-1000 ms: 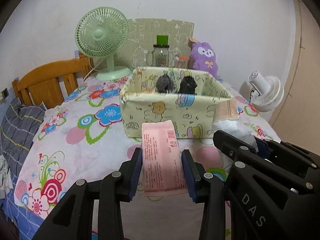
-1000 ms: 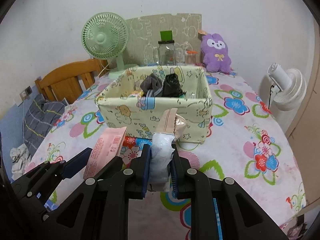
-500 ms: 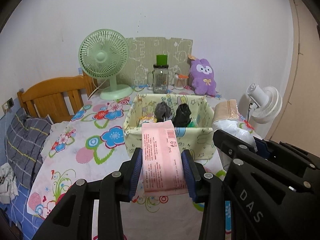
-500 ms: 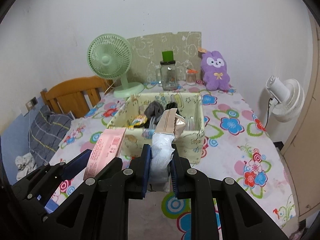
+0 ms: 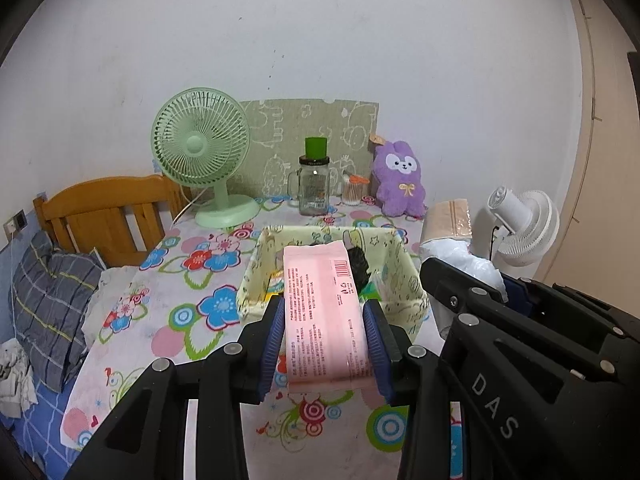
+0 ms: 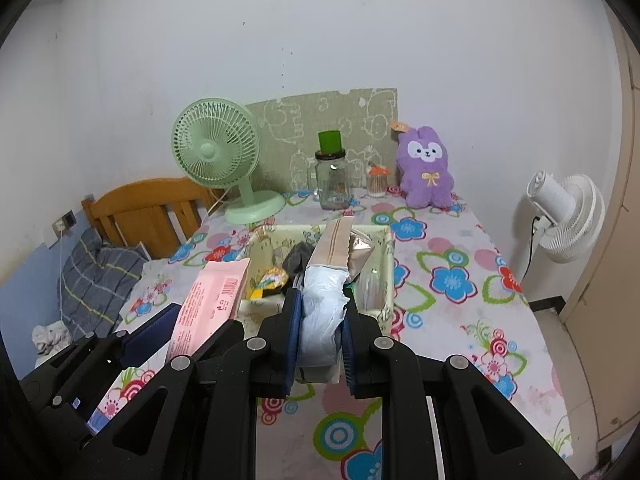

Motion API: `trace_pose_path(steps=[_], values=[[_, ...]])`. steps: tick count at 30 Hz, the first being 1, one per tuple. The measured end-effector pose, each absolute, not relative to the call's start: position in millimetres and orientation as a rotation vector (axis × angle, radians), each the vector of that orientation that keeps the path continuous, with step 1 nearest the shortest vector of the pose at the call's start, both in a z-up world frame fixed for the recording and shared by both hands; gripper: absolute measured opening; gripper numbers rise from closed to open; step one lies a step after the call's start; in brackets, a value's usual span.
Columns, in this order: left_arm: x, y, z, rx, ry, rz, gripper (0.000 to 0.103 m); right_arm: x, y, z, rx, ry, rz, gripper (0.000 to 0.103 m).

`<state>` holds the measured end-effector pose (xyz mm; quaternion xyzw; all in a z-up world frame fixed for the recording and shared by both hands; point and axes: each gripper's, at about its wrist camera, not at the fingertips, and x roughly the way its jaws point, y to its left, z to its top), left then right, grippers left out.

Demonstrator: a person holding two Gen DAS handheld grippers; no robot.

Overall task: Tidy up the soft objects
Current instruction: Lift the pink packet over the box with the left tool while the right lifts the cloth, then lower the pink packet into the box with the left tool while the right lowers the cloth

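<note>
A home bedroom; wooden headboard (image 5: 108, 216), plaid pillow (image 5: 52, 300), plush rabbit (image 5: 400, 178), floral tablecloth (image 5: 176, 312).

Print on the pink packet (image 5: 324, 312) too small to read. The packet hides the middle of the fabric box (image 5: 404, 280), so most of its contents can't be told; only a dark bundle (image 5: 358, 264) peeks out beside it. In the right wrist view the white bag (image 6: 322, 308) blocks the box's near wall, and a clear item (image 6: 370, 284) inside is unidentifiable. Pillow (image 5: 48, 308) and white fan (image 5: 520, 228) are partly blocked or cut off. Tabletop (image 6: 452, 352) front edge is hidden behind the fingers (image 6: 291, 340).
</note>
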<state>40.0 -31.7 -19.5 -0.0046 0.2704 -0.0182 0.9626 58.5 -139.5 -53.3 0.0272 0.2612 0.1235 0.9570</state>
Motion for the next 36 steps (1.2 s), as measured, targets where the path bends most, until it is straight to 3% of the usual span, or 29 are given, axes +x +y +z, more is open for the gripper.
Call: trace_pose_path(steps=[36], values=[[126.2,-44.5,-27.1,-0.008,0.544,-0.053,0.04,148.9,-150.2,-53.1,0.053,0.526,0.25,0.022]])
